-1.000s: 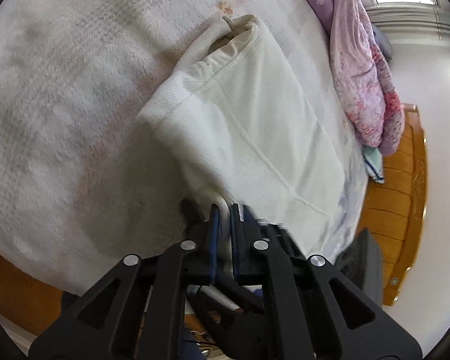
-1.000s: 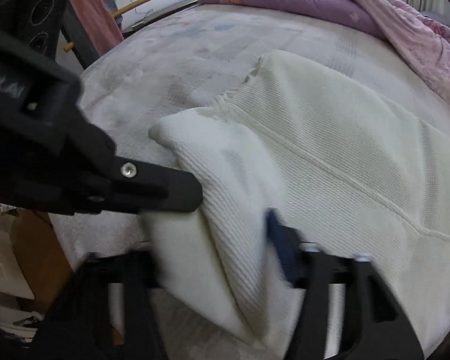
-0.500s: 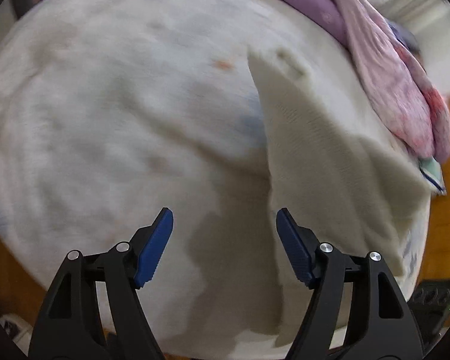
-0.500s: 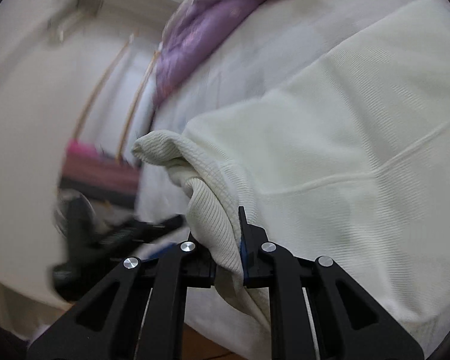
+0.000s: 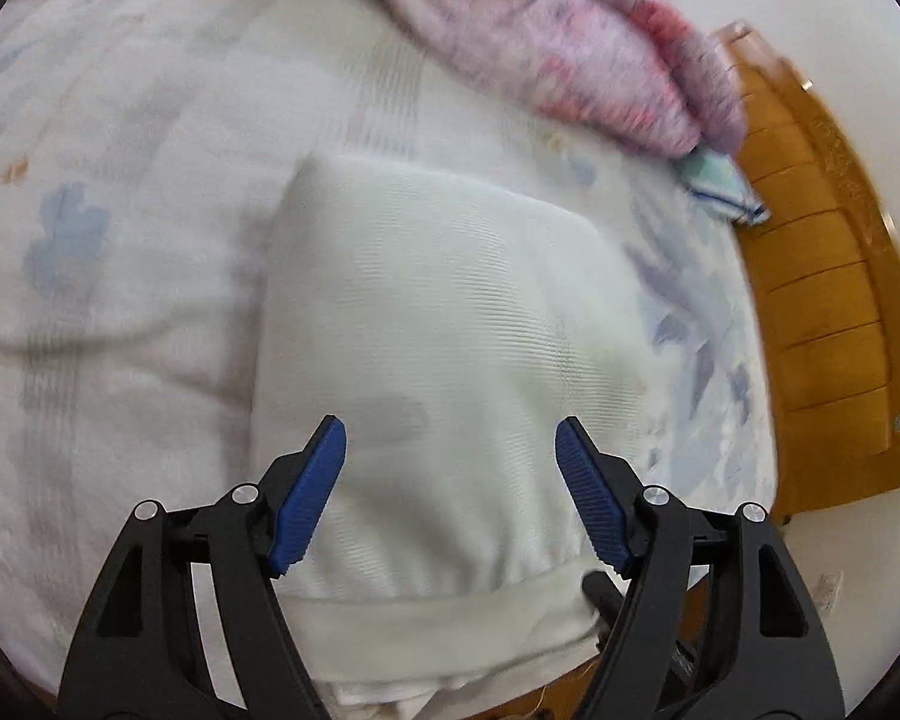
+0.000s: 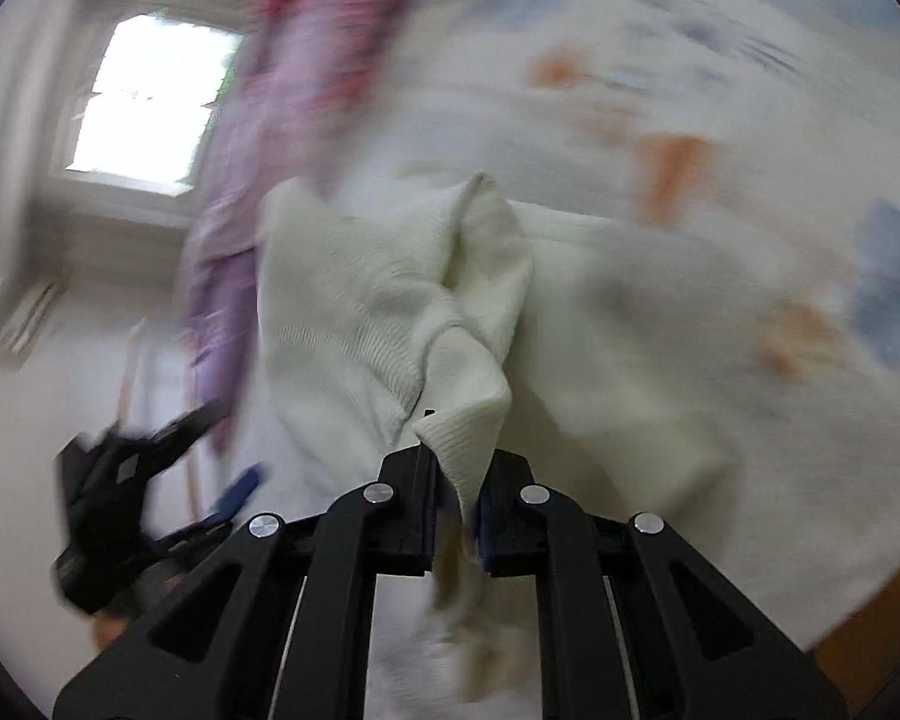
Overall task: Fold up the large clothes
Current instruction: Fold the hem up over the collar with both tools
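A cream knit garment (image 5: 450,330) lies folded on the white bed, its ribbed hem (image 5: 444,618) nearest me. My left gripper (image 5: 450,492) is open and empty, its blue pads (image 5: 309,498) spread just above the garment's near end. In the right wrist view my right gripper (image 6: 456,504) is shut on a ribbed corner of the same garment (image 6: 468,438) and holds it lifted, with the cloth (image 6: 354,300) bunched and draped beyond it. The left gripper (image 6: 150,492) shows blurred at the left of that view.
A pink and purple quilt (image 5: 570,42) is heaped along the far side of the bed (image 5: 120,240). A wooden bed frame (image 5: 834,312) runs down the right edge. A small folded blue-trimmed cloth (image 5: 720,186) lies by the quilt. A window (image 6: 144,96) is at the far left.
My left gripper let go of the garment, opened, and swung over the folded part. My right gripper closed on a corner and lifted it, and is moving fast.
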`<action>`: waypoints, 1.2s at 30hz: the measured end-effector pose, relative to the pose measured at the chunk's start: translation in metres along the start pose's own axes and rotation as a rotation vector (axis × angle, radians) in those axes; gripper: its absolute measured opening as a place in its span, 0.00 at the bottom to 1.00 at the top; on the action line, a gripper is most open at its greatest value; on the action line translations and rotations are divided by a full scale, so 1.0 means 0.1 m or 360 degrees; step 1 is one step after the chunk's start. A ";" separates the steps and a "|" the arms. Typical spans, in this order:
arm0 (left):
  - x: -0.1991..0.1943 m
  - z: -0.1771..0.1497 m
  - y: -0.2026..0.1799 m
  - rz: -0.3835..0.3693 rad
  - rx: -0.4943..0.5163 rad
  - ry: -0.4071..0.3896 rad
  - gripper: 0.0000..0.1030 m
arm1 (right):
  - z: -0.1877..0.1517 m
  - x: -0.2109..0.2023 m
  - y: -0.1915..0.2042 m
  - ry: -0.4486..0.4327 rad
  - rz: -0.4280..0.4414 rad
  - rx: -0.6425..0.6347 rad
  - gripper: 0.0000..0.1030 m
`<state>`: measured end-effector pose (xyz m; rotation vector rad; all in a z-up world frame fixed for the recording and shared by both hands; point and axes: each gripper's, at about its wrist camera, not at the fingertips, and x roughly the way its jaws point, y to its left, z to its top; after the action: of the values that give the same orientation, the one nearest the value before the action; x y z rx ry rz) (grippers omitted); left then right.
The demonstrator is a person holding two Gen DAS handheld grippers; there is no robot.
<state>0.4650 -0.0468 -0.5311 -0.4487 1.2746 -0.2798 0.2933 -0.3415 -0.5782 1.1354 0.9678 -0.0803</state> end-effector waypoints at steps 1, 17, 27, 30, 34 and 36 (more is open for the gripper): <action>0.05 -0.04 0.05 0.0027 -0.0017 0.0022 0.72 | -0.02 0.03 -0.10 0.0011 -0.0047 -0.0006 0.09; 0.40 -0.48 0.95 0.0041 -0.0427 0.0205 0.79 | 0.59 0.10 -0.02 0.0196 -0.0212 -0.0115 0.65; 0.67 -0.57 0.90 -0.0021 -0.0393 0.0308 0.85 | 0.83 0.91 -0.13 0.0631 0.0081 0.0014 0.73; 0.64 -0.64 0.99 -0.0068 -0.0395 0.0342 0.86 | 0.87 1.03 -0.12 0.0665 0.0155 0.0028 0.88; 0.72 -0.66 0.97 -0.0134 -0.0459 0.0381 0.87 | 0.90 1.10 -0.07 0.0716 0.0192 0.0019 0.92; 0.72 -0.65 0.93 -0.0125 -0.0449 0.0384 0.87 | 0.87 1.10 0.03 0.0749 0.0230 -0.0007 0.90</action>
<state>0.4183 -0.0075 -0.6505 -0.7236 1.5429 -0.2255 0.4149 -0.3652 -0.6442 1.2434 1.2934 0.3187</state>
